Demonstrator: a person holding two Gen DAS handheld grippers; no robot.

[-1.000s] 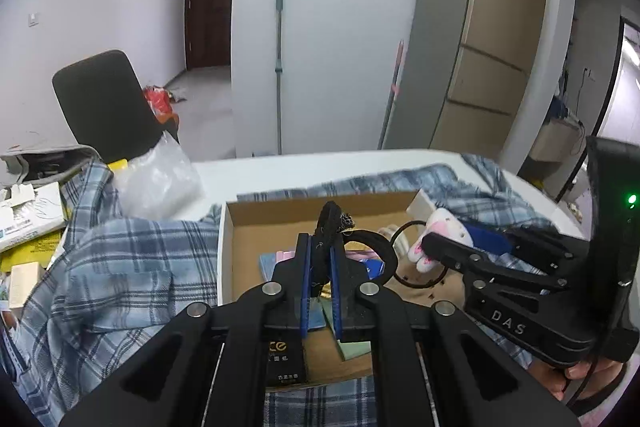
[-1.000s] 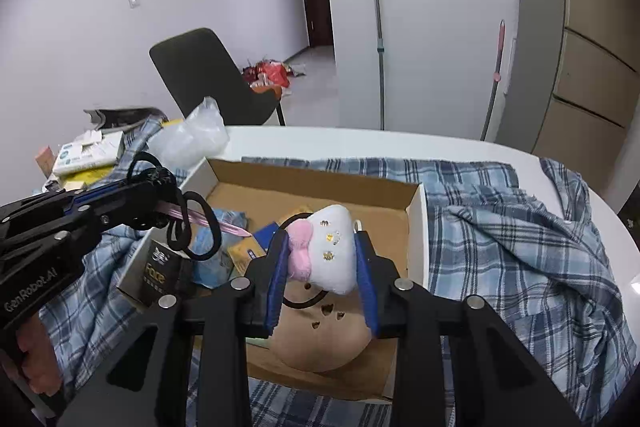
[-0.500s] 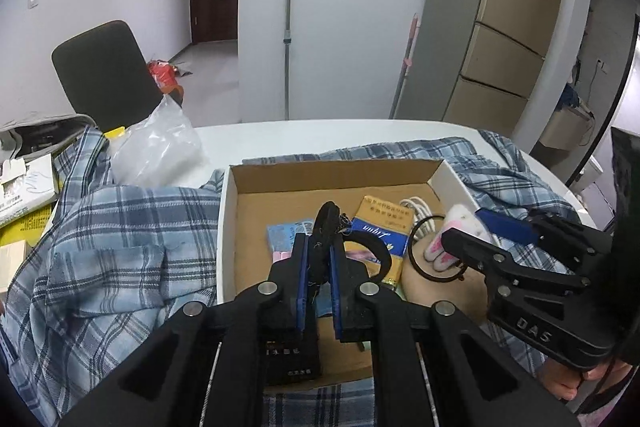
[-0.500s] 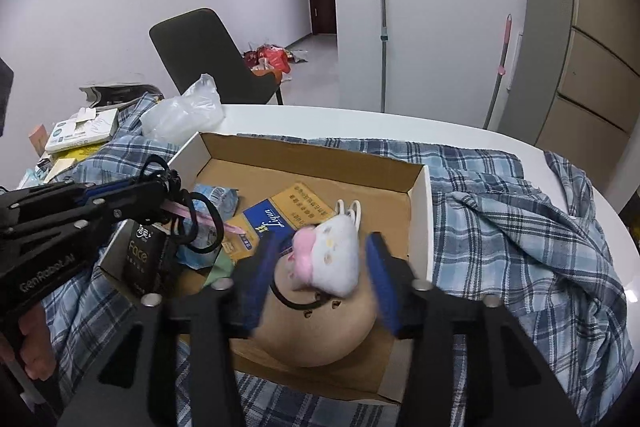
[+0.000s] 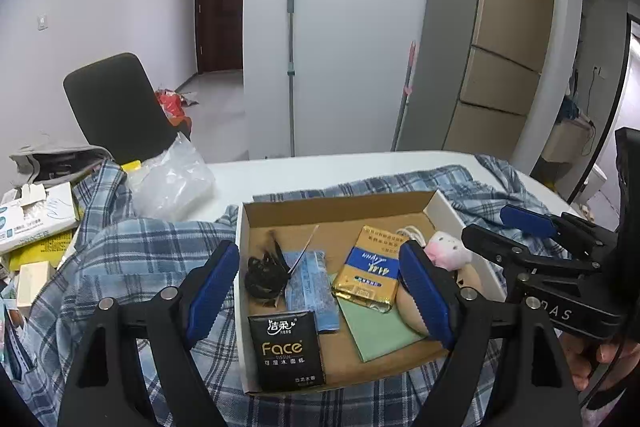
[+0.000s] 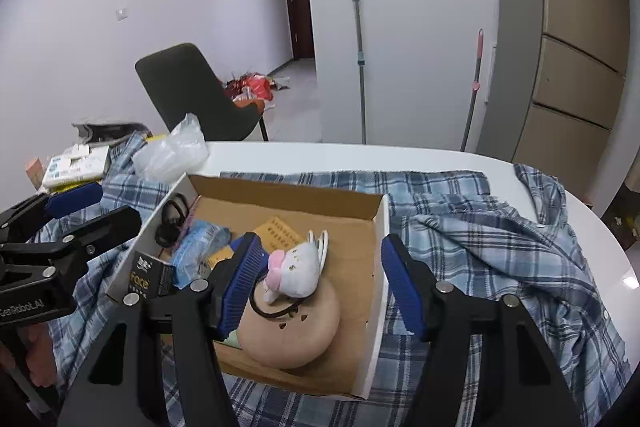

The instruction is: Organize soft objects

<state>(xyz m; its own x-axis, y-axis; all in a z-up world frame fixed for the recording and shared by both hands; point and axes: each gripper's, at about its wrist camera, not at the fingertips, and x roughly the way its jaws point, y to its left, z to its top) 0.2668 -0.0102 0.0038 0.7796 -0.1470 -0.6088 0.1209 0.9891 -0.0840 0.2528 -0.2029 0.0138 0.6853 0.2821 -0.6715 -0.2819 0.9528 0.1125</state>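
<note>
The left gripper (image 5: 320, 287) has just spread its jaws wide; one black hair tie (image 5: 264, 273) lies loose in the cardboard box (image 5: 336, 205) between them. The right gripper (image 6: 320, 283), jaws also just parted, frames one white plush toy (image 6: 298, 271) resting on one tan cushion (image 6: 296, 327) in that box, touching neither jaw.

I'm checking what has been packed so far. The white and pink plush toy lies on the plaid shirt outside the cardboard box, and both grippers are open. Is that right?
Not quite. The right wrist view shows the plush toy inside the cardboard box, resting on the tan round cushion, not on the plaid shirt. Both the left gripper and the right gripper are open, as you said.
</note>
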